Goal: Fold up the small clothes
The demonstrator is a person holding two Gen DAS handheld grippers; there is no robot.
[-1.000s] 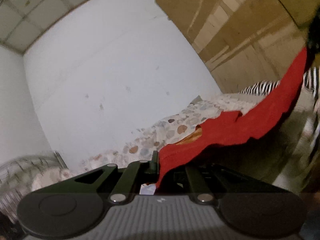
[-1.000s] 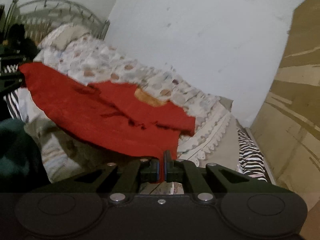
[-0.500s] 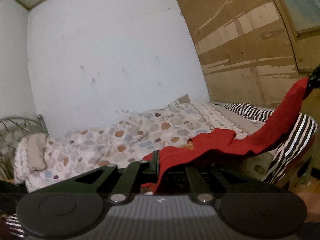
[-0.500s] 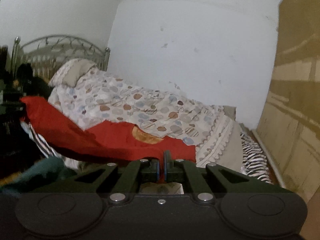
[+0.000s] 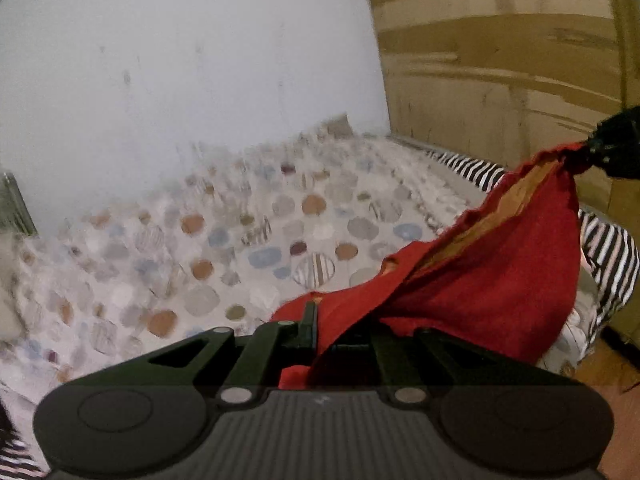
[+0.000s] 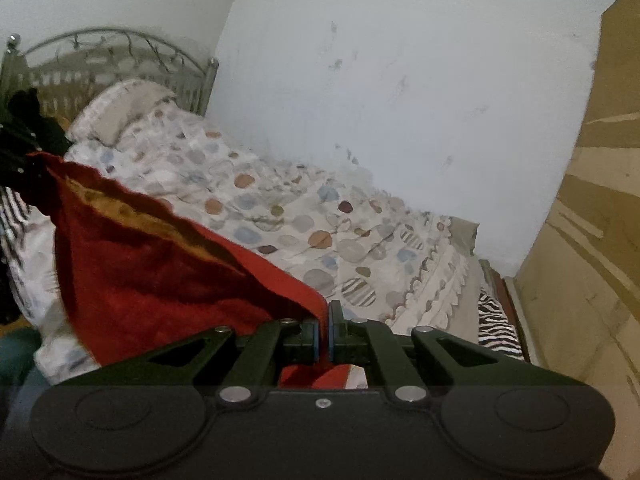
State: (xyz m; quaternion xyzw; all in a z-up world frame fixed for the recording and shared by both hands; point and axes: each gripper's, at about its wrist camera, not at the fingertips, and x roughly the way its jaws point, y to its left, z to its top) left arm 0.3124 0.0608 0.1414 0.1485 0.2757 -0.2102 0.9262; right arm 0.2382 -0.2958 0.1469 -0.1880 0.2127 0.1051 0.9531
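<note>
A small red garment with an orange inner patch hangs stretched in the air between my two grippers, above the bed. My left gripper is shut on one corner of it. My right gripper is shut on the other corner, and the red garment sags away to the left. The right gripper also shows at the far right of the left wrist view, and the left gripper at the far left of the right wrist view.
A bed with a spotted white quilt lies below and ahead, with a pillow and metal headboard at one end. A zebra-striped sheet covers the bed's edge. A white wall and brown wooden panelling stand behind.
Both grippers have tilted down toward the bed and spread the red garment. It now hangs more taut and upright between them, showing the orange inside.
</note>
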